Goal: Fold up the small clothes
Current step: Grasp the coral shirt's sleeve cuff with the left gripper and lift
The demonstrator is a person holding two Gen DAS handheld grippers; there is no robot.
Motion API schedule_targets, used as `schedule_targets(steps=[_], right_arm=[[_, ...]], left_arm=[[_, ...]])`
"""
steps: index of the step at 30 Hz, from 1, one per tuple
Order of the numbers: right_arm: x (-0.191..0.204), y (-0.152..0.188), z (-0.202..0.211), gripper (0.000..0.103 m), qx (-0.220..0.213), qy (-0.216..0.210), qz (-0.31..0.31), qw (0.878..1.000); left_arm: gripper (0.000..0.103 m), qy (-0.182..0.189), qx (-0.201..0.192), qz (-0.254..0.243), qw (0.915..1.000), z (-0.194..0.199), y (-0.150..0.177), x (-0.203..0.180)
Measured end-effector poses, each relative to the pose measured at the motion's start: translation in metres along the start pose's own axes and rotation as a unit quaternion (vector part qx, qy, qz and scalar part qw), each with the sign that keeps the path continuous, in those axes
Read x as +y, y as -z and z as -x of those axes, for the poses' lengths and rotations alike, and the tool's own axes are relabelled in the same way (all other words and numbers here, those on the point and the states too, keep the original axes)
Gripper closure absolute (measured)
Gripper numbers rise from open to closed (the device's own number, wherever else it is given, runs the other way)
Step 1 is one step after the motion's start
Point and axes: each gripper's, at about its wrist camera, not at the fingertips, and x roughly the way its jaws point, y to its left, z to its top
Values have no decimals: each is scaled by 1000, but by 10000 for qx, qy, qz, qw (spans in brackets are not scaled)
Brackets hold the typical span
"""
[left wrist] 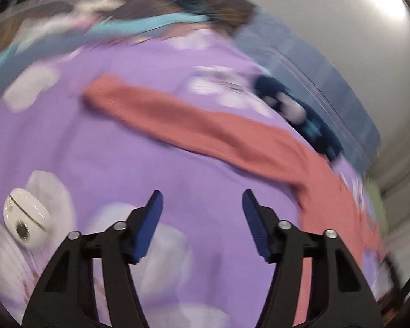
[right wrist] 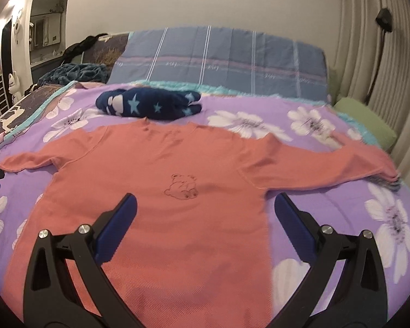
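A salmon long-sleeved shirt [right wrist: 177, 164] with a small bear drawing lies flat, front up, on the purple floral bedspread [right wrist: 328, 218], both sleeves spread out. Its left sleeve [left wrist: 199, 125] crosses the blurred left wrist view. My right gripper [right wrist: 205, 198] hovers open over the shirt's lower body, nothing between its blue pads. My left gripper [left wrist: 202, 194] is open over bare bedspread, short of the sleeve, holding nothing. A navy star-patterned garment [right wrist: 150, 104] lies bunched just beyond the collar and shows as the navy garment [left wrist: 300, 112] in the left wrist view too.
A blue plaid pillow [right wrist: 218, 57] stands against the wall at the head of the bed. A green cushion [right wrist: 366, 120] and curtains are at the right. A teal blanket [right wrist: 73, 72] is heaped far left. A small white round case [left wrist: 27, 218] lies on the bedspread.
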Motion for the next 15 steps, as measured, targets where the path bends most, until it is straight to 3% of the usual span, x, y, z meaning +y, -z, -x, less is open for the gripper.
schedule_targets(steps=[3, 10, 12, 14, 15], right_arm=[[5, -4, -19, 2, 185, -119, -98, 9997], [31, -10, -47, 2, 380, -127, 154, 9991], [35, -10, -51, 2, 415, -179, 160, 9989], [38, -9, -55, 2, 460, -231, 163, 9985], [38, -8, -56, 2, 475, -239, 172, 9984]], left_arm=[[47, -95, -67, 501, 9987, -16, -27, 33], [66, -458, -346, 1056, 9928, -51, -81, 63], [74, -647, -439, 1056, 9913, -53, -90, 67], [98, -793, -477, 986, 9908, -56, -98, 69], [98, -781, -462, 944, 9914, -57, -101, 67]])
